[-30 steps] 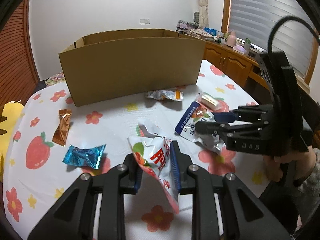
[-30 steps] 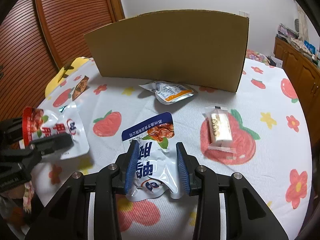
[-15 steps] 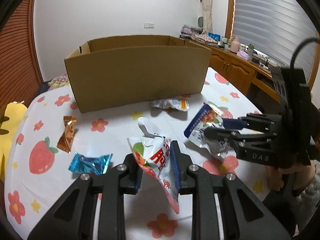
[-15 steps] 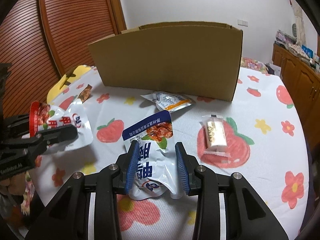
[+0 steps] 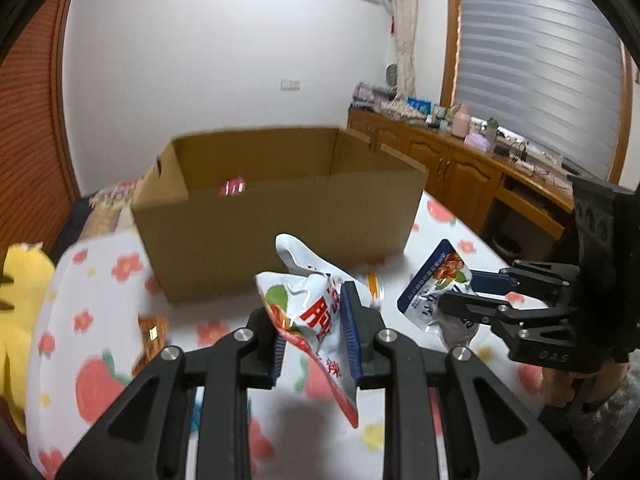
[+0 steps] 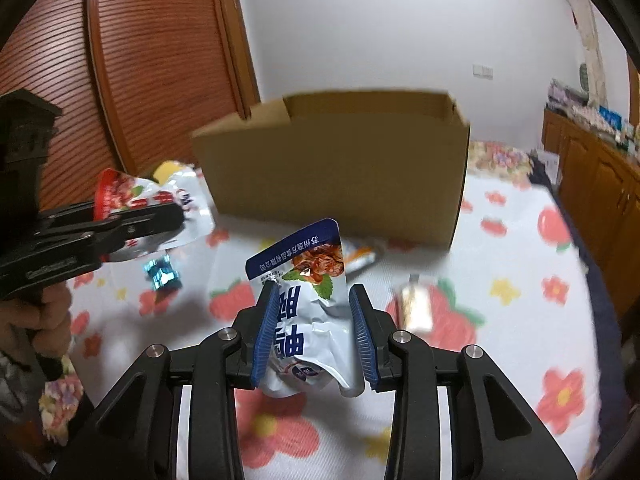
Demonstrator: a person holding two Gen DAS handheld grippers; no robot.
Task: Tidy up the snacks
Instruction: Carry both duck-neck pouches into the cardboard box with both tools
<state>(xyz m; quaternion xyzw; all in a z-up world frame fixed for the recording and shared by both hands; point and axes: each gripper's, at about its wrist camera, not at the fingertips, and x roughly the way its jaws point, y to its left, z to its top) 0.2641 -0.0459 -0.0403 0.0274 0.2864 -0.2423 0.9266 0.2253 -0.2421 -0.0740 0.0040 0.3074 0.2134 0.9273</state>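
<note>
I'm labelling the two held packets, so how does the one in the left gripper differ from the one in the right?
The red-trimmed pouch is crumpled with red lettering; the blue-topped pouch is smoother with blue lettering. The left gripper pinches the red-trimmed pouch narrowly; the right gripper spans the blue-topped pouch wider. Both are white, held above the table.

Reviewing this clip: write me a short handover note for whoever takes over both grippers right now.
Left gripper: shut on the red-and-white snack pouch, off the table.
Right gripper: shut on the blue-topped snack pouch, off the table.
Cardboard box stands open ahead; something pink shows inside.
Left: drop both pouches in, then the blue candy, cream bar and orange-marked packet on the tablecloth.
</note>
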